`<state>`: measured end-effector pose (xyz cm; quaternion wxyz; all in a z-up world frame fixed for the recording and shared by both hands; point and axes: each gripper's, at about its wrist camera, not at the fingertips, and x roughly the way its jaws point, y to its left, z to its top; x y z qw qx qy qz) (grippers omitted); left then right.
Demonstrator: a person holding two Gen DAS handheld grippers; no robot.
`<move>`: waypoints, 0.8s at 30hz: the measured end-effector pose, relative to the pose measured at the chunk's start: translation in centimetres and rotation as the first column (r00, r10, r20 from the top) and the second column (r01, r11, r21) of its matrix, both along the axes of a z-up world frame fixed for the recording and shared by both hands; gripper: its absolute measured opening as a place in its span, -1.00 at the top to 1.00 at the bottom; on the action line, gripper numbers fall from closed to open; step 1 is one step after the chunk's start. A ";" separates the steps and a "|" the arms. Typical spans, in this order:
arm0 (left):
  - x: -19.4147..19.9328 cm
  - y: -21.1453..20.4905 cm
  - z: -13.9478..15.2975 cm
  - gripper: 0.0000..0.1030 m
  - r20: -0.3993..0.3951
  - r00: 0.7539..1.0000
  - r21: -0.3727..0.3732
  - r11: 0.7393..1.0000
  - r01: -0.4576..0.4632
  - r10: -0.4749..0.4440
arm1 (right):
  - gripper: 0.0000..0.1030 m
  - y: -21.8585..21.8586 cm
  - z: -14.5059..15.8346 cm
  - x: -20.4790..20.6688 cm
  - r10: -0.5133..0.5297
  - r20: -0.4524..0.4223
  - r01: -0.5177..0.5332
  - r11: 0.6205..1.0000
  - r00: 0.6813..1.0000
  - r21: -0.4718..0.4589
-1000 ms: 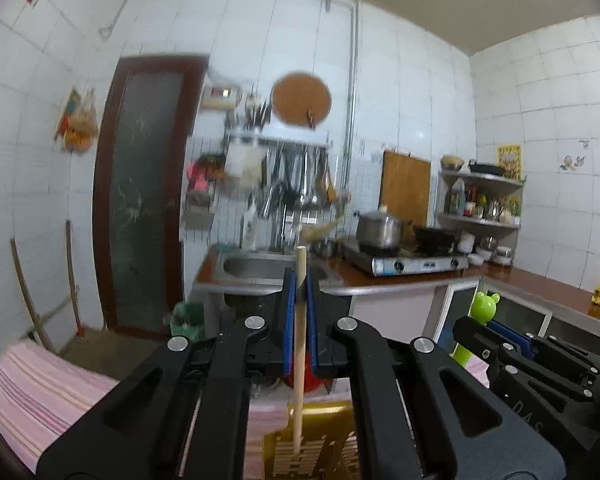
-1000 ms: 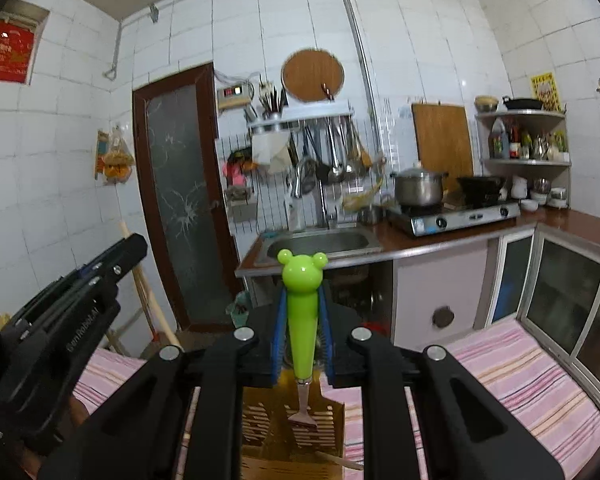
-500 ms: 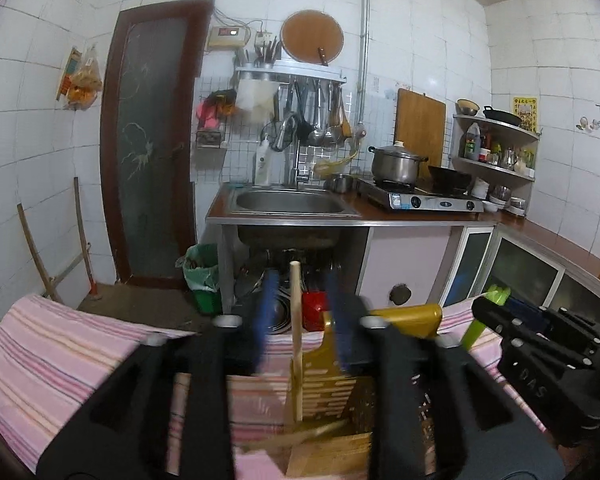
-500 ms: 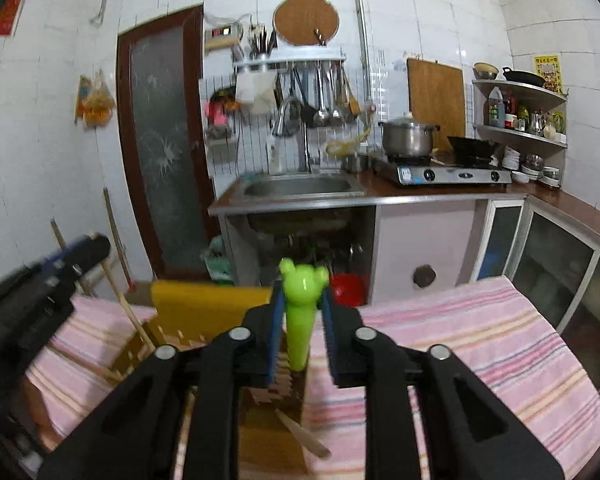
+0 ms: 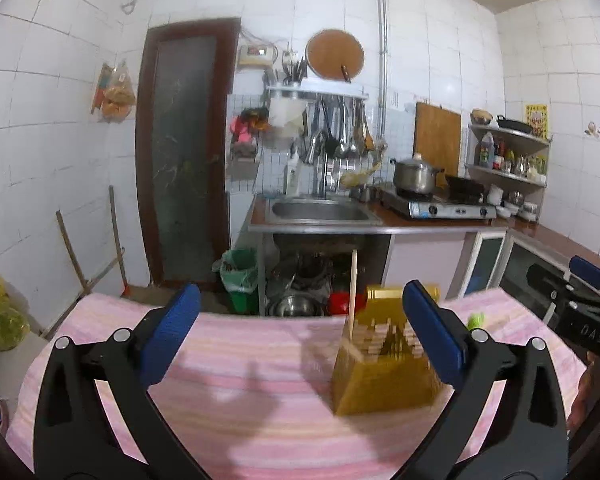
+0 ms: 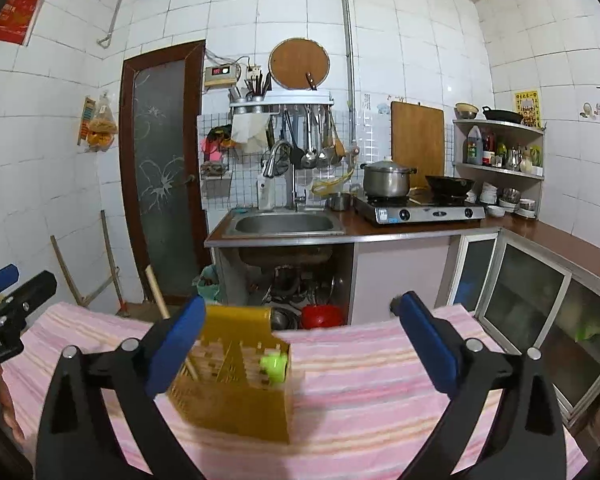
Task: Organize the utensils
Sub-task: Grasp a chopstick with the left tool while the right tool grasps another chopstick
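Note:
A golden slotted utensil holder (image 5: 384,372) (image 6: 236,388) stands on the pink striped tablecloth (image 5: 240,360). A wooden stick (image 5: 353,292) (image 6: 158,296) stands in it. The green frog-topped utensil (image 6: 275,362) sits in it too, and only its green tip (image 5: 477,320) shows in the left wrist view. My left gripper (image 5: 304,332) is a little short of the holder, its jaws opening wide with nothing between the pads. My right gripper (image 6: 300,344) is likewise back from the holder, jaws opening and holding nothing. Each gripper shows at the edge of the other's view.
Beyond the table's far edge are a steel sink (image 6: 284,224), a stove with a pot (image 6: 388,180), and pots and a red bowl (image 6: 322,316) under the counter. Glass-door cabinets (image 6: 532,300) run along the right. A dark door (image 5: 184,152) and a green bin (image 5: 240,276) stand at the left.
Both grippers opened. The left let go of the wooden stick and the right let go of the green frog utensil, both left in the holder. Both grippers drew back from it.

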<state>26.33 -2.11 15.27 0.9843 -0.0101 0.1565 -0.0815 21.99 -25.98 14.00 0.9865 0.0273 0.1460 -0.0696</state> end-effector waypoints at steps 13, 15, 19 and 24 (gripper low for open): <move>-6.0 4.4 -7.0 -0.90 -0.154 0.986 -0.009 0.997 -0.072 0.070 | -0.86 0.4 -10.6 -5.6 -0.003 -0.210 0.016 0.998 0.978 0.061; -6.5 4.4 -8.0 -0.90 -0.167 0.983 0.000 0.997 -0.074 0.073 | -0.86 0.3 -12.2 -5.9 -0.007 -0.244 0.026 0.997 0.970 0.075; -6.9 3.8 -10.3 -0.90 -0.224 0.973 0.015 0.998 -0.054 0.056 | -0.86 0.7 -14.3 -6.3 -0.021 -0.299 0.042 0.997 0.954 0.064; -6.5 2.5 -13.1 -0.90 -0.297 0.954 0.036 0.999 -0.035 0.045 | -0.85 1.1 -15.8 -5.8 -0.028 -0.337 0.049 0.997 0.941 0.053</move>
